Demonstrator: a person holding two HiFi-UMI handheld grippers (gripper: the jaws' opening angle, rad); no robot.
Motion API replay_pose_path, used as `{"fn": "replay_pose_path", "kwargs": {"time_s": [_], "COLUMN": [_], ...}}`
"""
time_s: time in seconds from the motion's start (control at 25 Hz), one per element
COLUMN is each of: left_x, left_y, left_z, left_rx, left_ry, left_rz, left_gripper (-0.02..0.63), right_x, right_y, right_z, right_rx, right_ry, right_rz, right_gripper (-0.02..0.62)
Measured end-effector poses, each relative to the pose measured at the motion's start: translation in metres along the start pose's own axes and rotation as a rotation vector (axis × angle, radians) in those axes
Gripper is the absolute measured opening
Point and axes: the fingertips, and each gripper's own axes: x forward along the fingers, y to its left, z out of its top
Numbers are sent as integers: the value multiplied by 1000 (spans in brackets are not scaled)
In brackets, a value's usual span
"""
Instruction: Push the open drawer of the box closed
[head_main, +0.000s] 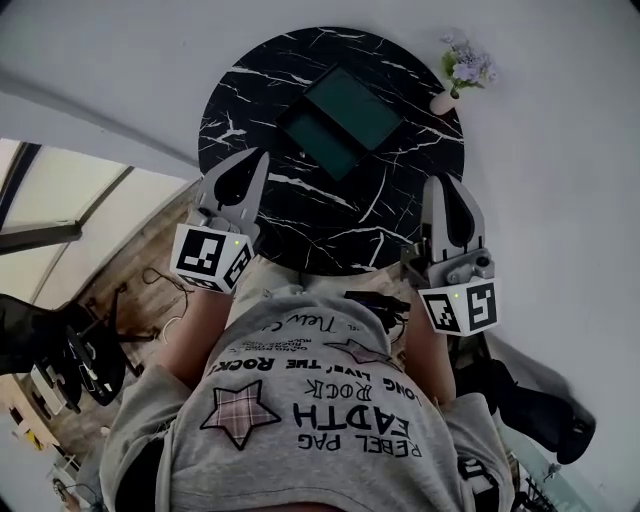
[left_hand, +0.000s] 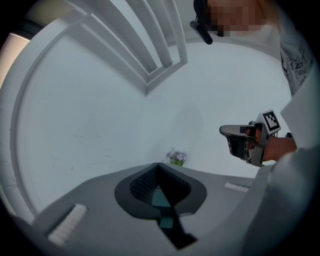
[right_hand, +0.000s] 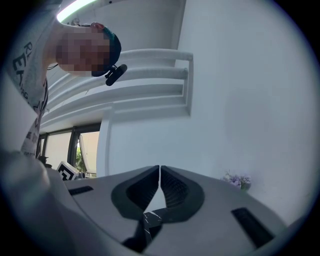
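Left tongs (head_main: 261, 156): closed, tips together with nothing between them, as the left gripper view (left_hand: 158, 164) shows; held over the near left rim of the surface, pointing toward the box.
Right tongs (head_main: 444, 180): closed, with only a hairline slit between the tips in the right gripper view (right_hand: 159, 168) and nothing held; held over the near right rim of the surface, roughly level with the left tongs.
Marker cubes: one at the rear of each pair of tongs, both near the person's chest.
Surface (head_main: 250, 90): round, black with white marble veining, set against a pale wall.
Box (head_main: 353, 105): dark green, flat, lying on the far half of the surface, between the two pairs of tongs and well apart from both.
Drawer (head_main: 318, 142): open, standing out of the box on the side toward the person and slightly left; nothing touches it.
Vase of purple flowers (head_main: 462, 73): upright at the far right rim of the surface, near the box but apart from it; also visible beyond the jaw tips in both gripper views.
Person: grey printed shirt (head_main: 310, 410) fills the lower head view.
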Motion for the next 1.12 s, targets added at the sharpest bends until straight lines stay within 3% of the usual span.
{"fn": "replay_pose_path", "kwargs": {"time_s": [0.6, 0.8, 1.12], "left_x": [49, 62, 83], "left_y": [24, 33, 38], "left_z": [-15, -41, -117], "left_rx": [-28, -23, -13], "left_ry": [18, 64, 219], "left_rz": [-103, -109, -140], "left_gripper": [8, 9, 9], "right_x": [34, 40, 55], "right_y": [-10, -16, -17], "right_z": [-18, -35, -61], "right_rx": [-14, 3, 21], "right_ry": [43, 72, 127], "right_rz": [-76, -90, -76], "right_gripper": [17, 17, 17]}}
